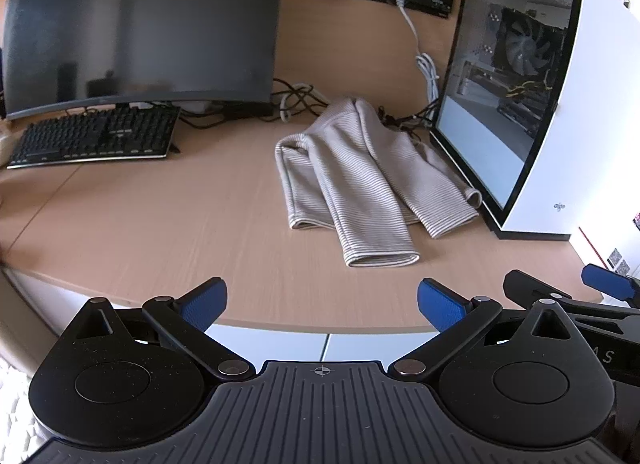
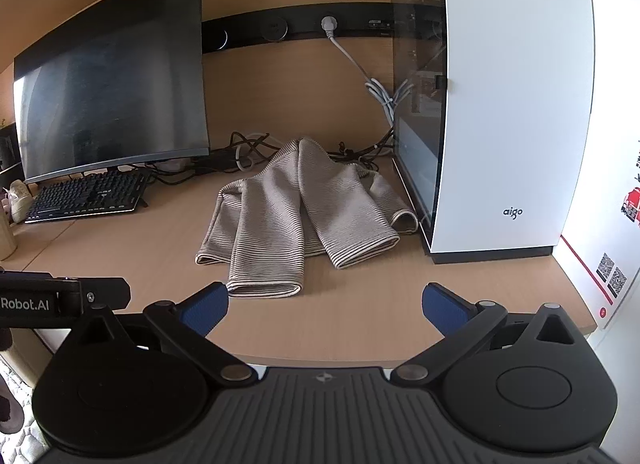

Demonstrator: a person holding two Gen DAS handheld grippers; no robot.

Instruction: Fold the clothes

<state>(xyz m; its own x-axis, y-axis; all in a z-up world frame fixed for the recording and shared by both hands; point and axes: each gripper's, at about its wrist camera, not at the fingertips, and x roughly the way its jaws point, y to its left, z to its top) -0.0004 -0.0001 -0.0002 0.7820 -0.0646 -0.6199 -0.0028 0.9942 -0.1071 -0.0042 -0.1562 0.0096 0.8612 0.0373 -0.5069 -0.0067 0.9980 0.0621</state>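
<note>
A black keyboard (image 1: 96,137) leans against the foot of a dark curved monitor (image 1: 144,27), both well to the left of the white computer case (image 1: 560,103), apparently pushed back to leave the wooden surface (image 1: 160,223) bare for folding. Just left of the case's glass side panel lies the striped beige sweater (image 1: 360,167), crumpled, its two sleeves drawn forward toward the near edge of the surface and its far sleeve cuff touching the base of the case; the collar end points back toward a tangle of dark cables (image 1: 296,99) beside the case's rear corner. A white power cord (image 1: 424,63) runs from the wall socket strip down behind the case. In front, near the surface's edge, the left tool (image 1: 322,302) hovers with its blue-padded jaws spread wide and nothing between them, angled downward at the garment. The right tool (image 2: 326,304), nearer the case, is likewise wide open and empty, its left pad just short of the nearest sleeve cuff in the right wrist view. Both appear poised to take hold of the sweater, which is not yet folded or even spread flat. The first step looks likely to be dragging the garment away from the case to gain room.
</note>
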